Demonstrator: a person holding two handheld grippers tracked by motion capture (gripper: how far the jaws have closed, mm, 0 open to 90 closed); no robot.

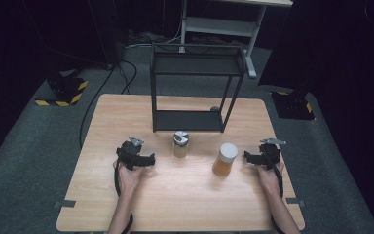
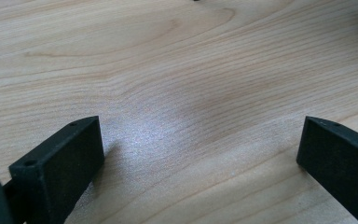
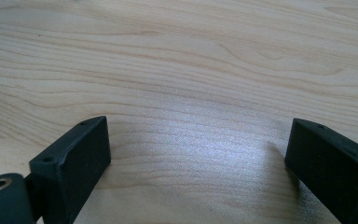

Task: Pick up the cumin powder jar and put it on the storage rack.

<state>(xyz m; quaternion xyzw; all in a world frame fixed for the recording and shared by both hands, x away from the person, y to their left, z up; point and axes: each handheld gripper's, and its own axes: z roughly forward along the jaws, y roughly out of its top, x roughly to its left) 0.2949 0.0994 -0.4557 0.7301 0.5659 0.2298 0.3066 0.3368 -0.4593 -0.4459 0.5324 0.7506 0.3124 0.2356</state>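
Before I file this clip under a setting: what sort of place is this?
Probably a lab or test room, not a home: a bare wooden table on grey carpet, black-and-yellow striped stand feet, and dark curtains around.

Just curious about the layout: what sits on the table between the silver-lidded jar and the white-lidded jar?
Nothing: the high view shows bare wooden table between the silver-lidded jar and the white-lidded jar.
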